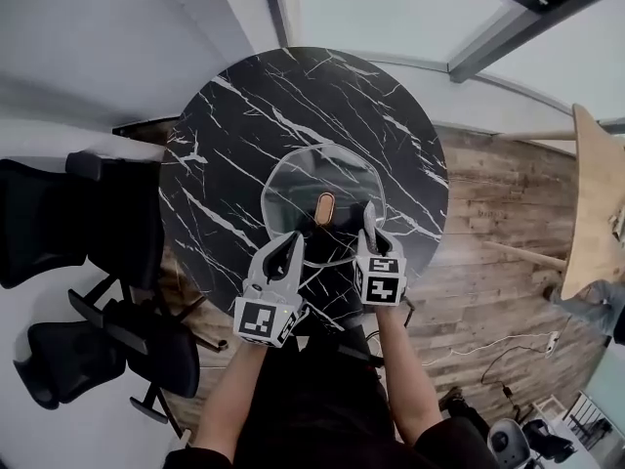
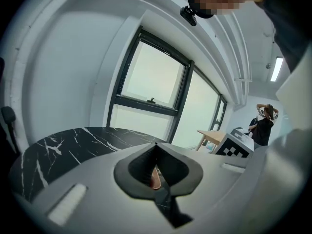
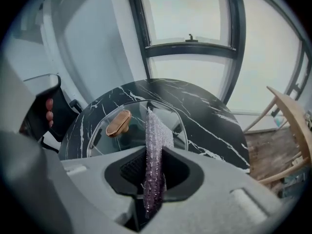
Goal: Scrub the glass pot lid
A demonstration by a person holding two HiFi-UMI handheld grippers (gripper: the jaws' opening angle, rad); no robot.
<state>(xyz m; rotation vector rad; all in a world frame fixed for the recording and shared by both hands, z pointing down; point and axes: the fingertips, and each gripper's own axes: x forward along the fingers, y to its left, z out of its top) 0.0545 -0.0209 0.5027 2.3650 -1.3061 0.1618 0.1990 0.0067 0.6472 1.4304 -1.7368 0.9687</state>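
Lying flat on a round black marble table (image 1: 244, 115): one glass pot lid (image 1: 322, 169), set between the table's middle and its near edge, well clear of the far edge. A tan oval knob (image 1: 324, 207) stands upright at the lid's centre.

Left gripper (image 1: 291, 242): over the near edge of the table, tips at the lid's near-left rim. Its own view shows the jaws clenched, pads meeting tip to tip, with a sliver of the knob showing through the gap below them. They may be pinching the rim, but the glass is too clear to confirm this.

Right gripper (image 1: 369, 213): over the near edge, just right of the knob, above the lid's near-right part. Jaws clamped on a glittery purple scrub pad (image 3: 156, 130), held upright on edge, its top sticking out past the fingertips toward the lid. Whether the pad touches the glass cannot be told.

Surroundings: black office chairs (image 1: 59, 223) off the table's left edge; wooden floor (image 1: 508, 213) beyond the right edge; a pale wooden tabletop (image 1: 596, 203) farther right, well apart.
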